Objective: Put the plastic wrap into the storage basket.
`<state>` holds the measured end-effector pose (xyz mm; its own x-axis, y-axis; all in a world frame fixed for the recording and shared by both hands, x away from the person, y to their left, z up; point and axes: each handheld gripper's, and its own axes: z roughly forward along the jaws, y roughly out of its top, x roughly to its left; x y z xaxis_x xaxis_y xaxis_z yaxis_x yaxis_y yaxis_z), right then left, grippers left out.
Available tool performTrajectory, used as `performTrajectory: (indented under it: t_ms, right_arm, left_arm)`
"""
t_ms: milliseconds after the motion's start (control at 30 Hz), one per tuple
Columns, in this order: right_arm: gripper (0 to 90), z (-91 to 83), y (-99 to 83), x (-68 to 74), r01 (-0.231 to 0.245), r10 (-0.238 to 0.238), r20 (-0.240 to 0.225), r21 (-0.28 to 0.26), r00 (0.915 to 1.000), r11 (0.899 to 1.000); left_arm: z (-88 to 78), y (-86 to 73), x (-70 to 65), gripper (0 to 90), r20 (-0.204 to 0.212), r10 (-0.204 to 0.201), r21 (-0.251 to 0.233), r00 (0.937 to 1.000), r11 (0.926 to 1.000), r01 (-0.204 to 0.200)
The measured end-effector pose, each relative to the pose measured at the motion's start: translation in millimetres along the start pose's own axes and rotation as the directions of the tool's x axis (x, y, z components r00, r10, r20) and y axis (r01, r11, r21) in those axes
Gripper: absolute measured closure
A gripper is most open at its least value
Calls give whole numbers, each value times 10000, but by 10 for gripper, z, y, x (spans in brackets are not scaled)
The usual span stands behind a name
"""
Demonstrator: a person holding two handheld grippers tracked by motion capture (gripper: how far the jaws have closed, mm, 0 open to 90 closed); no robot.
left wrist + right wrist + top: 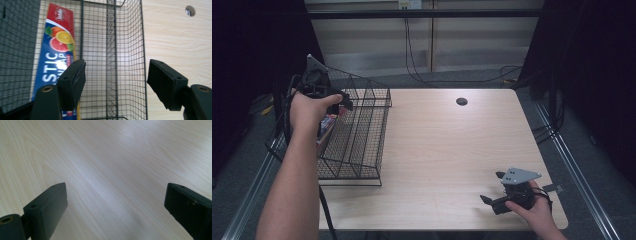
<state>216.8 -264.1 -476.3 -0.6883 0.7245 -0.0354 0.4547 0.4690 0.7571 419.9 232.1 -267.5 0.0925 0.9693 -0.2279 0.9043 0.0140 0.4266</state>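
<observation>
A black wire rack point(371, 131) with several long compartments stands on the left end of the wooden table point(447, 150). A red and blue plastic wrap box point(57, 47) with citrus pictures lies in its leftmost compartment, seen in the high view as a colourful box point(328, 124). My left gripper point(345, 102) hovers over the rack's back left part. In the left gripper view its jaws point(116, 82) stand open and hold nothing, with the box under the left jaw. My right gripper point(493, 187) rests low near the table's front right corner, open over bare wood point(115, 207).
A round cable hole point(461, 101) sits near the table's far edge, also visible as a hole point(190, 10) in the left gripper view. Black cables hang behind the table. The rack's wire walls point(113, 50) rise between the compartments.
</observation>
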Motion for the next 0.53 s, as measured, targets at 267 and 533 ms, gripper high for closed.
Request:
performTrajectory:
  t_ms: [267, 533]
  right_arm:
    - [46, -3, 1, 0, 38, -38, -34, -19, 10000, 10000]
    - [46, -16, 2, -7, 23, -23, -1, -13, 10000, 10000]
  left_arm:
    - [52, -60, -195, 244, 642, 589, -323, 9962, 9979, -570]
    - [141, -114, -354, 171, 1279, 898, -480, 9877, 9953, -843]
